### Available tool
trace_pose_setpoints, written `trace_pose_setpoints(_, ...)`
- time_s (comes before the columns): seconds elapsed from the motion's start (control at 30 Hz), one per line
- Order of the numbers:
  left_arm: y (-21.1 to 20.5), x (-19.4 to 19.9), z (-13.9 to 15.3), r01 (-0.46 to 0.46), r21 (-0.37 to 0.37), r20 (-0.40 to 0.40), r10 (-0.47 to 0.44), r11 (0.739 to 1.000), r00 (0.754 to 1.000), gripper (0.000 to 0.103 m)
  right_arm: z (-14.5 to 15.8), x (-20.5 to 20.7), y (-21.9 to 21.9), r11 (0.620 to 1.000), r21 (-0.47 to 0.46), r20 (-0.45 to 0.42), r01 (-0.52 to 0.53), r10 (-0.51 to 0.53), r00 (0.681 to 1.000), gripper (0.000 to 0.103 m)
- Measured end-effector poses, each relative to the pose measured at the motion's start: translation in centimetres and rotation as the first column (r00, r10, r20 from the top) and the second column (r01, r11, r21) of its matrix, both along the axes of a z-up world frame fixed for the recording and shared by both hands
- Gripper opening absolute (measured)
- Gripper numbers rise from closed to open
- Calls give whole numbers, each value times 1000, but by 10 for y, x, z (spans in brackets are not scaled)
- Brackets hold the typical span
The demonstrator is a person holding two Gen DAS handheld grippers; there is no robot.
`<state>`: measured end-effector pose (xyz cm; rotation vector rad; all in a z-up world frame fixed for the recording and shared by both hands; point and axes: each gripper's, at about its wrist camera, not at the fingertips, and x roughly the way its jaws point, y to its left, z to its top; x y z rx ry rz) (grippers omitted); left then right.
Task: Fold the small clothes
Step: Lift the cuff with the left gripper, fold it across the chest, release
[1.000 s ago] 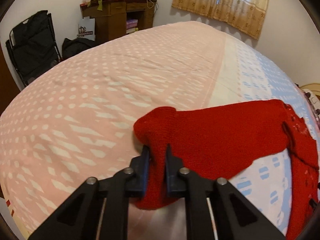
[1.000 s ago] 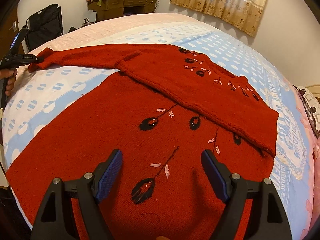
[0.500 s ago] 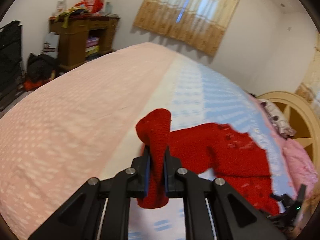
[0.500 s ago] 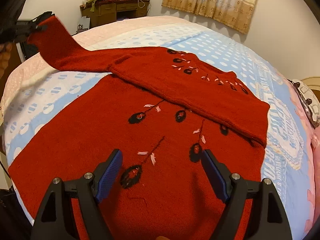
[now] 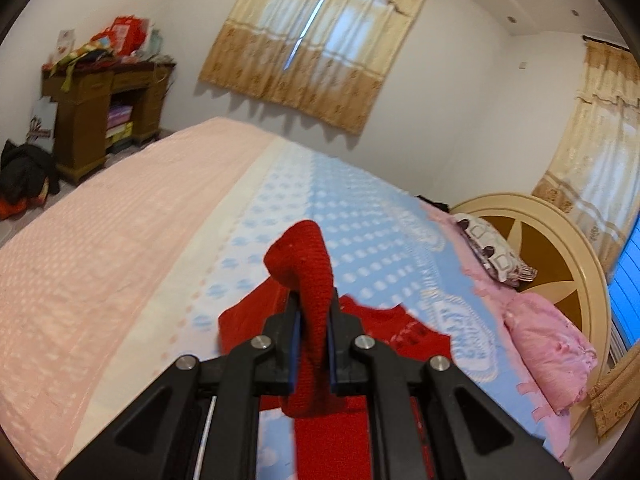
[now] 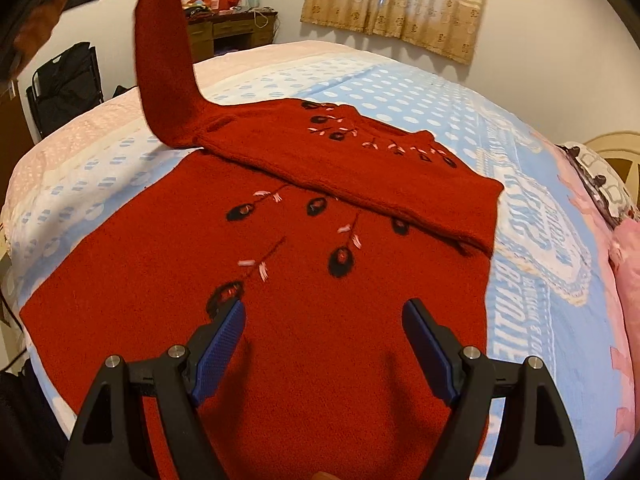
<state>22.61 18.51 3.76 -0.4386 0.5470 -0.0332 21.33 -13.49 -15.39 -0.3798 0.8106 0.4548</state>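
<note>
Clamped on the red sleeve cuff (image 5: pixel 306 280), our left gripper (image 5: pixel 314 330) tilts downward over the bed (image 5: pixel 120 240); we should carry it across the sweater's chest. From the right wrist, our right gripper (image 6: pixel 324 340) hovers with jaws apart above the sweater (image 6: pixel 320 360), lying flat, sleeve raised.

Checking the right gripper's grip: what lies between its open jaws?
In the right wrist view only the flat front of the red sweater lies between the right gripper's open jaws; nothing else, and the pads grip nothing.
</note>
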Motion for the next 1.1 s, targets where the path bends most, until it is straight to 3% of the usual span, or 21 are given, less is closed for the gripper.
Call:
trace_pose_setpoints(0.33,-78,38,37,122,73,43,-125,990,991,11,-11,-10,-24,999,33,15,22,-23,1000,81)
trace_pose_setpoints(0.63,-156,72,34,238,114,1,-240,964,971,11,-13,-4,-40,990,136,-35,47,-42,998,81)
trace_pose_setpoints(0.8,-203,93,10,309,169,-67,-302,936,951,11,-18,-3,-41,988,144,-57,52,-44,997,81)
trace_pose_setpoints(1.1,-275,124,-63,426,194,-218,-385,884,897,11,-26,-3,-37,992,125,-81,36,-26,996,81)
